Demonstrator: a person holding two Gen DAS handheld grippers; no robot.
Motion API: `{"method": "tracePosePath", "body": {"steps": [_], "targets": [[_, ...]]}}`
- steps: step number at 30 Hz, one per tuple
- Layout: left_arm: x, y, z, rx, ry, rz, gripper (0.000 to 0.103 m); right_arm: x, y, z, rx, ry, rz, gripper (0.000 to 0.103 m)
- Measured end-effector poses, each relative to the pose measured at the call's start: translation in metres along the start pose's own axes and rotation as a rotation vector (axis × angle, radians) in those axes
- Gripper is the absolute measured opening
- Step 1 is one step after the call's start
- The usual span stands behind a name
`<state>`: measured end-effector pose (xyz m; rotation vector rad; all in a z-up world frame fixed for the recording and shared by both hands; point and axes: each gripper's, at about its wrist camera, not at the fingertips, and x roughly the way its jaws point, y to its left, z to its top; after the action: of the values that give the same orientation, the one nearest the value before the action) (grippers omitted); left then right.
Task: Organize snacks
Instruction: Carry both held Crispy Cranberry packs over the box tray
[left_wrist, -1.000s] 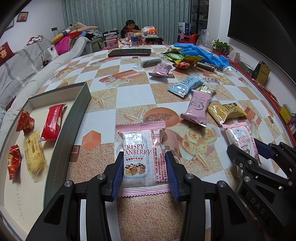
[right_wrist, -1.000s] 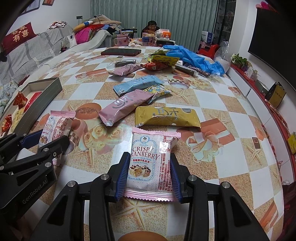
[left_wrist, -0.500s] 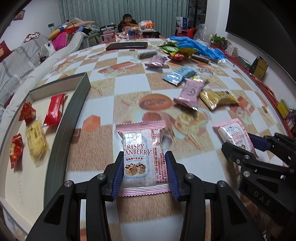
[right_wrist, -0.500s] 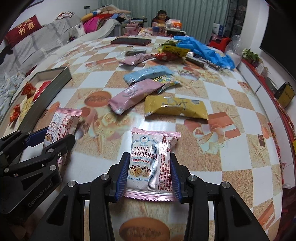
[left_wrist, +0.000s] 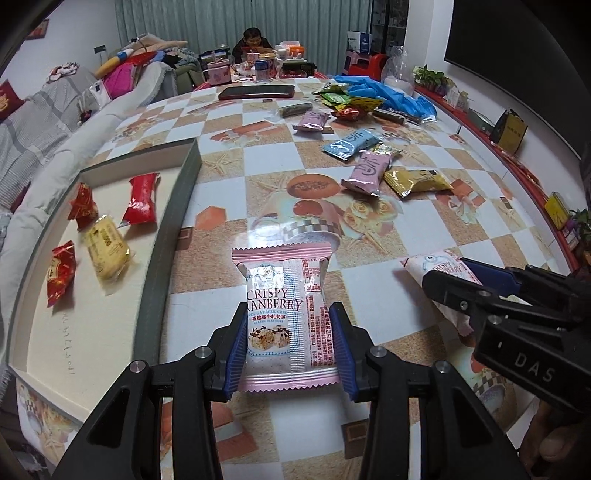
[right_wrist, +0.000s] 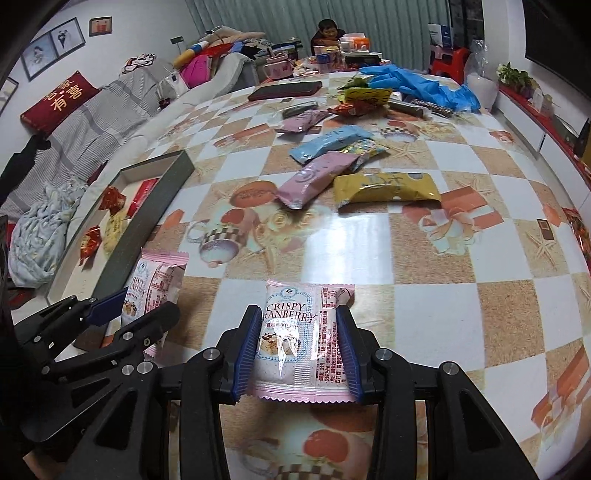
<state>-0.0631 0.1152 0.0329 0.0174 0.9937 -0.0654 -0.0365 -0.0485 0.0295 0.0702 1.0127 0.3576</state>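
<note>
1. The table (left_wrist: 258, 147) has a glossy checkered cover with pictures of cups, roses and starfish. A sofa (right_wrist: 92, 110) with a red cushion (right_wrist: 61, 99) is on the left, a curtain behind, and a seated person (left_wrist: 253, 38) at the far end.
2. The shallow box (left_wrist: 173, 206) on the left holds three red packets and one yellow packet (left_wrist: 107, 247).
3. Loose snacks lie in the middle: a pink packet (right_wrist: 317, 177), a yellow bar (right_wrist: 388, 186), a blue packet (right_wrist: 328, 142).
4. The left gripper (left_wrist: 290, 345) is clamped on a cranberry nougat packet (left_wrist: 286, 317) beside the box wall.
5. The right gripper (right_wrist: 297, 352) is clamped on a second nougat packet (right_wrist: 304, 332).
</note>
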Motion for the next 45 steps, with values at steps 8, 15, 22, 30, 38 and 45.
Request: {"method": "tracePosePath", "body": {"steps": [8,15,22,30,38,45], "targets": [[-0.016,0.025,-0.004,-0.041,-0.023,-0.007,0.046,-0.002,0.021,-0.002,-0.051,-0.012,0.003,0.039],[-0.022,0.031,-0.006,-0.059,-0.034,-0.031,0.046,0.011,0.03,-0.01,-0.102,0.037,-0.067,0.039],[-0.02,0.033,-0.009,-0.071,-0.016,-0.046,0.046,0.021,0.043,-0.019,-0.207,0.072,-0.176,0.04],[-0.034,0.039,-0.006,-0.07,-0.044,-0.039,0.046,0.009,0.036,-0.01,-0.107,0.055,-0.064,0.039],[-0.051,0.07,-0.001,-0.13,-0.082,-0.009,0.046,-0.007,0.075,0.009,-0.142,0.001,0.031,0.039],[-0.06,0.1,0.001,-0.176,-0.094,0.027,0.046,0.004,0.113,0.02,-0.22,0.01,0.052,0.039]]}}
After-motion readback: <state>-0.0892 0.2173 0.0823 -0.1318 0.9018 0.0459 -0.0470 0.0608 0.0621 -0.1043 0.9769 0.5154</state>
